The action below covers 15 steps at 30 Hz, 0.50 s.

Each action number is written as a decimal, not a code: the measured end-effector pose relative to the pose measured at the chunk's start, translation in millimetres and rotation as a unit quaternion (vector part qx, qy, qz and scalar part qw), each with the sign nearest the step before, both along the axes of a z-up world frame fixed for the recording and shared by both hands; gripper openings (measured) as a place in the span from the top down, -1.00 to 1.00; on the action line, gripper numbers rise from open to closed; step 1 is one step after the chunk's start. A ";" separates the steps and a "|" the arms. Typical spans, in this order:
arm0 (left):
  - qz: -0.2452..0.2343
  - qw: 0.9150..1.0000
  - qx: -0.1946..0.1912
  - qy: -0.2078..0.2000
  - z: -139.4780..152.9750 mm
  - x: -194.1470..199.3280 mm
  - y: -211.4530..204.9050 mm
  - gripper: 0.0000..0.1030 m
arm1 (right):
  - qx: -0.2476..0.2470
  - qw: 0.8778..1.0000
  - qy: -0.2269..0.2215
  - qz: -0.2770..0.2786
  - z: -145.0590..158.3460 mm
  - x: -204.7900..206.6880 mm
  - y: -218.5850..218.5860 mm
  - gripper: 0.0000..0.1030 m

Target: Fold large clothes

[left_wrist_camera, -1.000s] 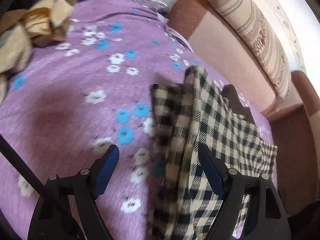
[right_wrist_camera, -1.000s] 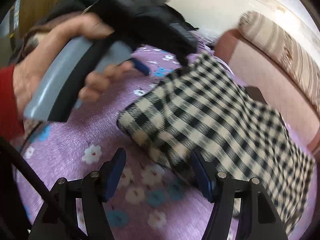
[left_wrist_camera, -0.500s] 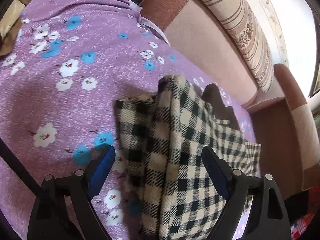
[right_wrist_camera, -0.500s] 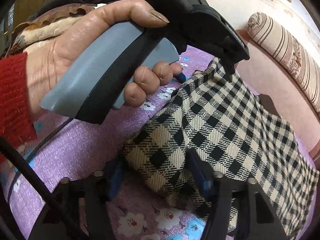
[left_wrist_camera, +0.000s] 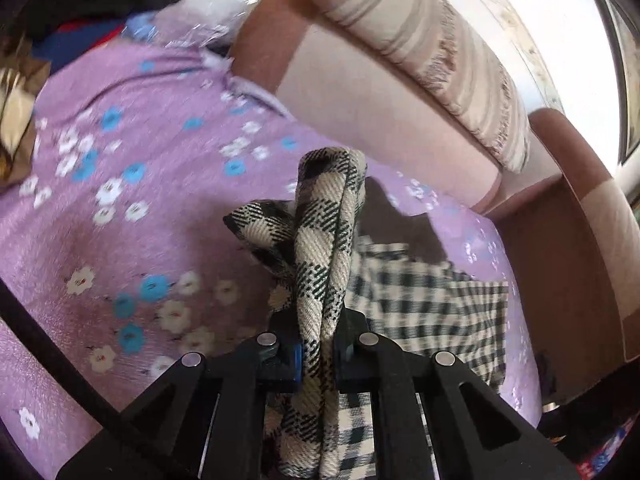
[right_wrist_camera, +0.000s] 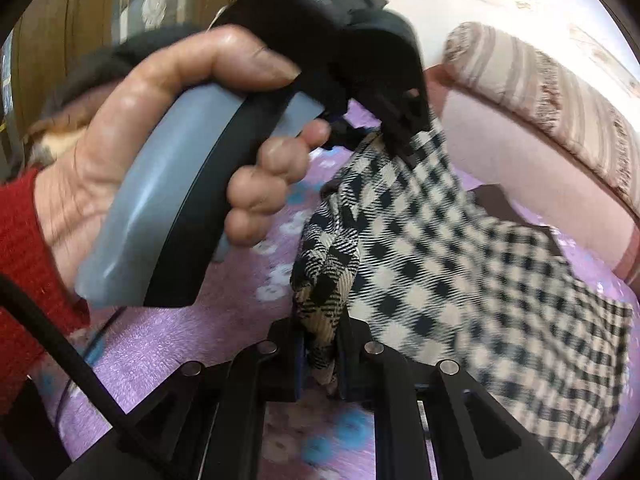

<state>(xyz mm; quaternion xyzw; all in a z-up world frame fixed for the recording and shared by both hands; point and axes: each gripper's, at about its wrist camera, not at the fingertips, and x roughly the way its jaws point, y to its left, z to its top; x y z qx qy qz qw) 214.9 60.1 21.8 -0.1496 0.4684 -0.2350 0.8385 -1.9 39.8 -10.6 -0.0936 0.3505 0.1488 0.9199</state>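
Note:
A black-and-cream checked garment (left_wrist_camera: 424, 304) lies on a purple flowered bedspread (left_wrist_camera: 132, 208). My left gripper (left_wrist_camera: 318, 354) is shut on a folded edge of it, which stands up between the jaws. My right gripper (right_wrist_camera: 322, 354) is shut on another bunched edge of the same garment (right_wrist_camera: 460, 264). In the right wrist view the left gripper (right_wrist_camera: 404, 136), held by a hand in a red sleeve, pinches the cloth higher up, lifting it off the bed.
A pink-brown sofa back (left_wrist_camera: 360, 92) with a striped bolster cushion (left_wrist_camera: 440, 52) runs along the right. A pile of other clothes (left_wrist_camera: 60, 12) lies at the far left of the bedspread. A wooden door (right_wrist_camera: 80, 40) stands behind.
Both grippers were open over the garment's edge; now both have closed on it and the cloth is lifted off the bedspread.

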 end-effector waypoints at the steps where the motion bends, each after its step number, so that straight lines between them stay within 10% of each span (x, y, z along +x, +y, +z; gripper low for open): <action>1: -0.006 1.000 0.012 -0.004 8.3 -0.4 -12.5 0.83 | 0.011 1.000 -0.007 -0.008 8.2 -2.9 -13.0 0.77; 8: -0.083 0.994 0.062 -0.038 57.8 -13.9 -149.4 0.85 | 0.064 0.994 -0.041 -0.078 47.8 -30.3 -125.1 0.77; 15: -0.174 0.977 0.110 -0.048 45.5 -45.1 -307.8 0.85 | 0.068 0.983 -0.018 -0.167 43.6 -69.0 -242.2 0.77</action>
